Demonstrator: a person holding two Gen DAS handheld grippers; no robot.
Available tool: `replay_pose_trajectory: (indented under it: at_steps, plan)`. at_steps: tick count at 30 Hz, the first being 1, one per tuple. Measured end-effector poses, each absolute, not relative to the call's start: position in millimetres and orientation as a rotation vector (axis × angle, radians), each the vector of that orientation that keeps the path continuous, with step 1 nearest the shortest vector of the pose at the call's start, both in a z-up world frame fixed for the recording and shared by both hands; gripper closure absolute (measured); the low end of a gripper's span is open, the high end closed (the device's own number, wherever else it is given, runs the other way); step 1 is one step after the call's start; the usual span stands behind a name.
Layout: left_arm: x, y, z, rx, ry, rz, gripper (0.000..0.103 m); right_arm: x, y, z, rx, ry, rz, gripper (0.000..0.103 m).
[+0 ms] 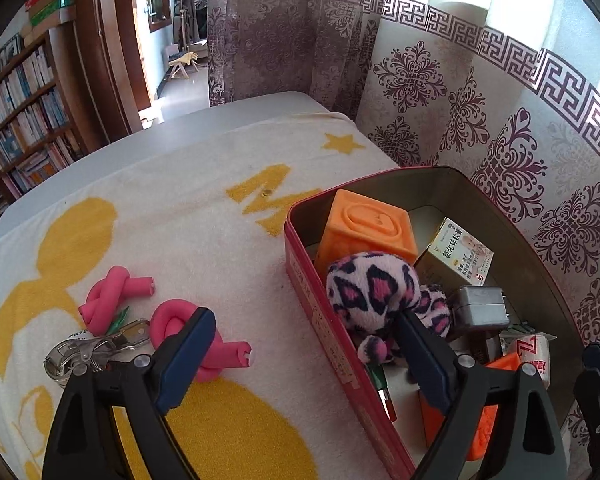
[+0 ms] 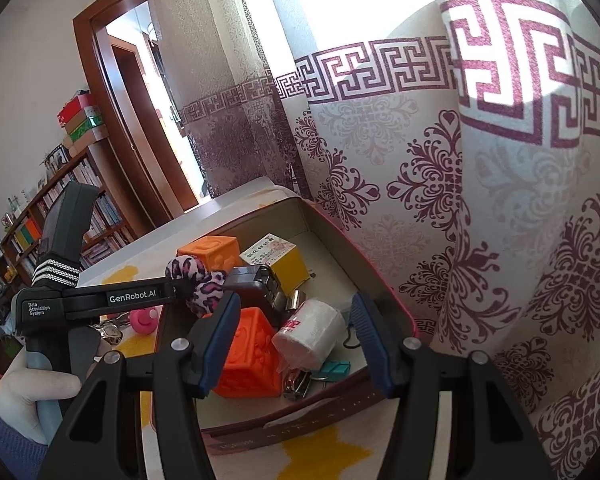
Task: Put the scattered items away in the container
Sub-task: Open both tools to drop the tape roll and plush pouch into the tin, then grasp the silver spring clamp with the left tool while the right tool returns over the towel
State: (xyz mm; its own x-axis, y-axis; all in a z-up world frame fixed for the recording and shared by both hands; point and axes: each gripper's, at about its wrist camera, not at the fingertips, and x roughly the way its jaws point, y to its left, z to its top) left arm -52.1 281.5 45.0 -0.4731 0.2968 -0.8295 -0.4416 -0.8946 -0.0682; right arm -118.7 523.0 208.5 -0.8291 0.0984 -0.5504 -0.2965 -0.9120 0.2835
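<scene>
A red tin (image 1: pixel 320 312) stands on the towel and holds orange cubes (image 1: pixel 366 228), a small medicine box (image 1: pixel 458 258), a grey device (image 1: pixel 482 306) and a plush leopard-print toy (image 1: pixel 374 286). My left gripper (image 1: pixel 304 340) is open, straddling the tin's near wall; its right finger touches the plush toy. Two pink knotted foam rollers (image 1: pixel 114 294) (image 1: pixel 204 340) and metal clippers (image 1: pixel 96 350) lie on the towel at left. My right gripper (image 2: pixel 294 340) is open and empty above the tin (image 2: pixel 396 312), over a white roll (image 2: pixel 312 334) and an orange cube (image 2: pixel 252 354).
A white and yellow towel (image 1: pixel 204 240) covers the table. A patterned curtain (image 1: pixel 500 120) hangs close behind the tin. A bookshelf (image 1: pixel 24 112) and a doorway are at the far left. The left gripper (image 2: pixel 182 282) shows in the right wrist view.
</scene>
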Motion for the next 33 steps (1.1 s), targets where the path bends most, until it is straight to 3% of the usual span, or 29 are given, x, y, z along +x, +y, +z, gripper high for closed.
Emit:
replay_pose_trajectory:
  at_steps: [13,16,33]
  plan:
    - [-55,205,80,-1.238,0.019,2.459,0.010,-121,490,219,-0.802,0.529,2.861,0.041]
    - [-55,180,81,-1.245,-0.014,2.490,0.010,-123,476,223,-0.806,0.511,2.900,0.035]
    - [-61,69,41,-1.380,-0.283,2.563,0.010,-166,380,208,-1.056,0.407,3.070,0.032]
